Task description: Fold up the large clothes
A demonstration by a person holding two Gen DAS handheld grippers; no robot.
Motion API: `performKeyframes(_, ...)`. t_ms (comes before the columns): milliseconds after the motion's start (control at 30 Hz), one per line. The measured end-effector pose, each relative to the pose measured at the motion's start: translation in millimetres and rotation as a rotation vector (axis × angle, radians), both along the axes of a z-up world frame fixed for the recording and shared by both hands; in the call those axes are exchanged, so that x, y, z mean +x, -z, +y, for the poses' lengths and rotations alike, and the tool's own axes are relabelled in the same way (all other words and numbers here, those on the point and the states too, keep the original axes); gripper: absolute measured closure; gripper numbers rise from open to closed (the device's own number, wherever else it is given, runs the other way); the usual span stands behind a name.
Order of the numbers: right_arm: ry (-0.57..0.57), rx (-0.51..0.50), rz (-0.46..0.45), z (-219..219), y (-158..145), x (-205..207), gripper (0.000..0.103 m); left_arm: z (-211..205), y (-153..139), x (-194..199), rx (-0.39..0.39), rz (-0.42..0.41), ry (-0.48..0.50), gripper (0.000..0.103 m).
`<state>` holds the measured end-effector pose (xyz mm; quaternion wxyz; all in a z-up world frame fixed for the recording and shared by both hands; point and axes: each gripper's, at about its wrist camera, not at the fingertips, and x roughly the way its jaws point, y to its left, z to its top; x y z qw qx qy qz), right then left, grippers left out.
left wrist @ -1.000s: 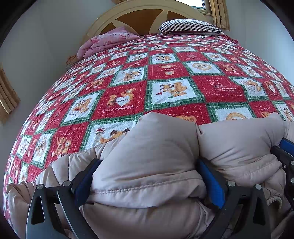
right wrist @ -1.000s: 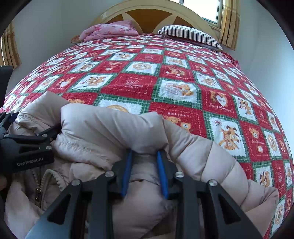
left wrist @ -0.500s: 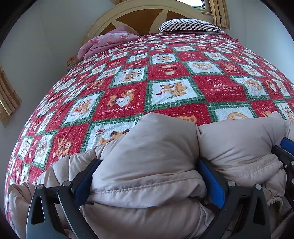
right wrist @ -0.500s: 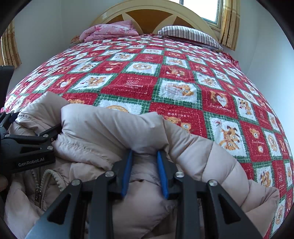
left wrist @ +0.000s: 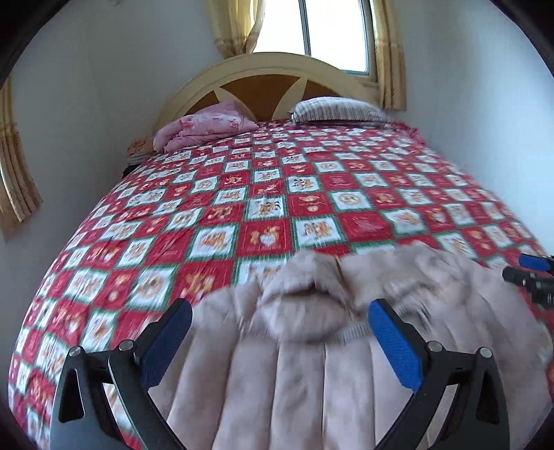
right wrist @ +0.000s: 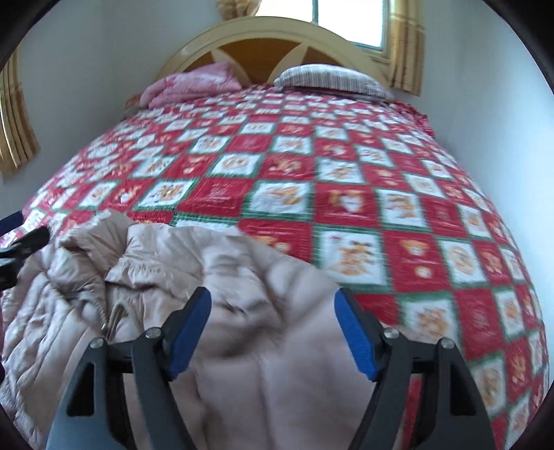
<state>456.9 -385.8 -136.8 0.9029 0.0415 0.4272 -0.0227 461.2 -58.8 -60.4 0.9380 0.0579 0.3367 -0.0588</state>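
Okay, left wrist view first: our left gripper (left wrist: pixel 279 315) has its jaws spread wide, blue pads (left wrist: pixel 394 346) clear of any fabric, nothing held. The beige puffer jacket (left wrist: pixel 311 367) lies bunched directly ahead of and below the fingers, spilling to both sides, on the red-and-white checked bedspread (left wrist: pixel 263 194). Its far edge is motion-blurred, so we can't read the folds there. Off to the right of this gripper, at the frame edge, we see the tip of the right gripper (left wrist: pixel 535 273) just past the jacket. Far ahead: arched wooden headboard (left wrist: pixel 277 76), pink bedding bundle (left wrist: pixel 204 129) ahead-left, striped pillow (left wrist: pixel 339 110) ahead-right, window (left wrist: pixel 332 31) with yellow curtains above.

Right wrist view: our right gripper (right wrist: pixel 271 325) is also wide apart, pads (right wrist: pixel 353 337) not pinching anything. The jacket (right wrist: pixel 242 332) sits under and ahead of the fingers and extends mostly to the left; a zipper pull (right wrist: pixel 116 320) shows just left of the left finger. Bedspread (right wrist: pixel 381 207) is bare ahead and to the right. The left gripper (right wrist: pixel 24 242) pokes in at the far left edge, beside the jacket's crumpled collar area. Headboard (right wrist: pixel 277 38), pink bundle (right wrist: pixel 194 83) and pillow (right wrist: pixel 332 79) are far ahead.
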Motion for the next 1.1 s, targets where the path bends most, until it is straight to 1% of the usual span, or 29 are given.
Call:
performKeyframes(33, 0.006, 0.011, 0.000, -5, -7, -11, 0.027, 8, -4, -16, -0.004, -0.004, 0.013, 0.001)
performKeyframes(67, 0.011, 0.031, 0.003, -11, -14, -25, 0.027, 19, -7, -41, -0.004, -0.010, 0.032, 0.001)
performKeyframes(133, 0.013, 0.066, 0.020, -17, -26, -53, 0.025, 37, -10, -74, -0.009, -0.016, 0.043, 0.001)
performKeyframes(200, -0.014, 0.096, 0.031, -20, -38, -92, 0.018, 59, -7, -113, -0.031, -0.013, 0.044, 0.001)
performKeyframes(267, -0.051, 0.094, 0.038, -20, -45, -127, 0.013, 78, 0, -146, -0.038, -0.007, 0.030, 0.001)
performKeyframes(333, -0.072, 0.057, 0.047, -18, -47, -161, 0.012, 89, 8, -171, -0.024, -0.010, 0.011, 0.001)
performKeyframes(400, -0.079, 0.030, 0.072, -17, -44, -195, 0.012, 101, 17, -198, 0.005, -0.019, -0.015, 0.001)
performKeyframes(467, -0.084, 0.031, 0.109, -14, -36, -228, 0.012, 110, 25, -217, -0.001, -0.013, -0.022, 0.001)
performKeyframes(533, -0.076, 0.041, 0.130, -12, -27, -256, 0.012, 121, 39, -239, -0.017, 0.016, -0.028, 0.001)
performKeyframes(633, -0.041, 0.099, 0.158, -11, -10, -292, 0.012, 132, 66, -266, -0.029, 0.072, -0.032, 0.001)
performKeyframes(800, 0.043, 0.227, 0.186, -13, 15, -341, 0.012, 149, 104, -294, -0.041, 0.148, -0.057, 0.001)
performKeyframes(833, 0.059, 0.258, 0.194, -14, 20, -349, 0.012, 152, 110, -298, -0.052, 0.162, -0.059, 0.001)
performKeyframes(867, 0.075, 0.287, 0.199, -15, 25, -357, 0.012, 158, 116, -301, -0.082, 0.181, -0.055, 0.001)
performKeyframes(933, 0.102, 0.324, 0.207, -14, 32, -371, 0.012, 172, 127, -309, -0.194, 0.227, -0.050, 0.001)
performKeyframes(967, 0.110, 0.350, 0.210, -15, 37, -377, 0.012, 178, 130, -314, -0.241, 0.233, -0.052, 0.001)
performKeyframes(1000, 0.113, 0.366, 0.211, -14, 39, -381, 0.012, 182, 130, -319, -0.274, 0.219, -0.051, 0.001)
performKeyframes(1033, 0.117, 0.385, 0.213, -13, 42, -385, 0.012, 184, 131, -321, -0.289, 0.215, -0.051, 0.001)
performKeyframes(1100, 0.116, 0.373, 0.187, -10, 40, -388, 0.013, 183, 134, -324, -0.323, 0.223, -0.046, 0.001)
